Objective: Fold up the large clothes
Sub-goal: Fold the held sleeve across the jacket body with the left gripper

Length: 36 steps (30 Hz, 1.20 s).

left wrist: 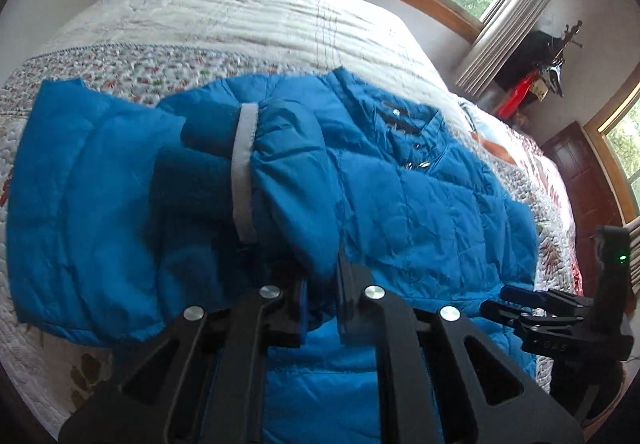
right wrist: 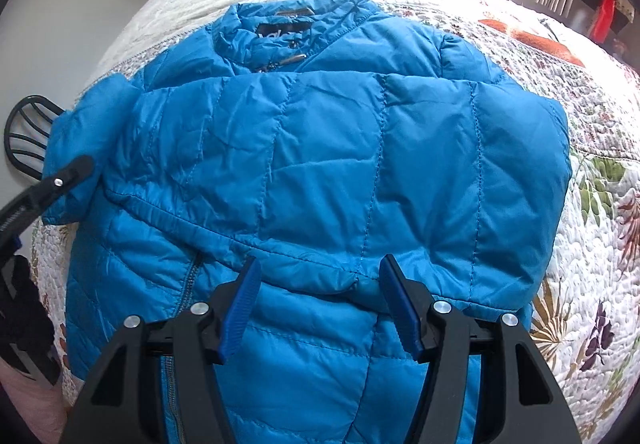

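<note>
Folding a blue puffer jacket [right wrist: 320, 163] on the quilted bed [right wrist: 592, 244].
Our left gripper [left wrist: 320, 284] pinches its grey-cuffed sleeve [left wrist: 280, 163]; our right gripper [right wrist: 320, 304] hovers wide, empty, above the jacket.

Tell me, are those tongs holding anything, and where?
The left tongs pinch the blue jacket's sleeve near its grey-trimmed cuff. The right tongs stand open, gripping nothing.

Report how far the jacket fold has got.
Done: one sleeve lies folded across the blue jacket on the quilt. In hand: the left claw is shut on the other sleeve, lifting it; the right claw is open above the jacket. Left: lay that sleeve, fold the body.
</note>
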Tool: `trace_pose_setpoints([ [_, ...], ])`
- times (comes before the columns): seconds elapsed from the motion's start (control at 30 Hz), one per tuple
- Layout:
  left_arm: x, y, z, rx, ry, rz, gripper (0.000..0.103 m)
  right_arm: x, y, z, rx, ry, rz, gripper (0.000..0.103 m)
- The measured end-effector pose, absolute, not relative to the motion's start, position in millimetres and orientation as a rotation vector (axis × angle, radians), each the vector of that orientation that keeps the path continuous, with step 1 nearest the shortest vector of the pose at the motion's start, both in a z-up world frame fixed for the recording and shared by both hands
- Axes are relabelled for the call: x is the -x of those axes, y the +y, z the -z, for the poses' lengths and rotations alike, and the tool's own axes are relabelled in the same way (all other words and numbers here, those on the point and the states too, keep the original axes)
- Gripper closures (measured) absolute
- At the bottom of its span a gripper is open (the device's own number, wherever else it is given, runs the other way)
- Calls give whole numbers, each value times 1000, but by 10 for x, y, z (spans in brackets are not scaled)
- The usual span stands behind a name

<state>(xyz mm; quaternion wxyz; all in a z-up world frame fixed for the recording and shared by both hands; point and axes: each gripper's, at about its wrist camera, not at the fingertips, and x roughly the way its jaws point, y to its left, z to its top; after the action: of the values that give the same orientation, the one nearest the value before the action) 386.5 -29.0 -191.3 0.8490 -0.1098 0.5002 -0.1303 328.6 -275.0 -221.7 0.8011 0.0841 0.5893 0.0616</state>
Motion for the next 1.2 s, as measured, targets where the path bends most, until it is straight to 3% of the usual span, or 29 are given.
trace_pose_setpoints([
  [0.27,-3887,-300,2148,211,1112,316,89,-3339,-2730,2287,-176,1282,-132,41],
  [0.37,-3749,-259,1993,241,1127,369,64,-3367,-2697,2209,-188,1272,-155,41],
  [0.47,-3488,-129,1744,214,1084,393,48,-3411,-2579,2075,-193,1251,-209,41],
  [0.63,-3337,419,1412,207,982,226,47,-3588,-2182,1881,-215,1230,-349,35],
  [0.77,-3440,928,1392,191,964,34,47,-3753,-1826,1857,-193,1226,-390,17],
  [1.03,-3564,1339,1704,243,1035,-34,47,-3997,-1825,2211,-209,1327,-231,18],
  [1.13,-3630,1264,1797,250,1051,-25,47,-4055,-1816,2299,-225,1329,-271,28],
  [1.17,-3647,1240,1809,249,1055,-22,47,-4061,-1814,2294,-240,1322,-299,40],
  [1.2,-3666,1213,1817,247,1058,-22,46,-4070,-1821,2282,-260,1312,-334,59],
])
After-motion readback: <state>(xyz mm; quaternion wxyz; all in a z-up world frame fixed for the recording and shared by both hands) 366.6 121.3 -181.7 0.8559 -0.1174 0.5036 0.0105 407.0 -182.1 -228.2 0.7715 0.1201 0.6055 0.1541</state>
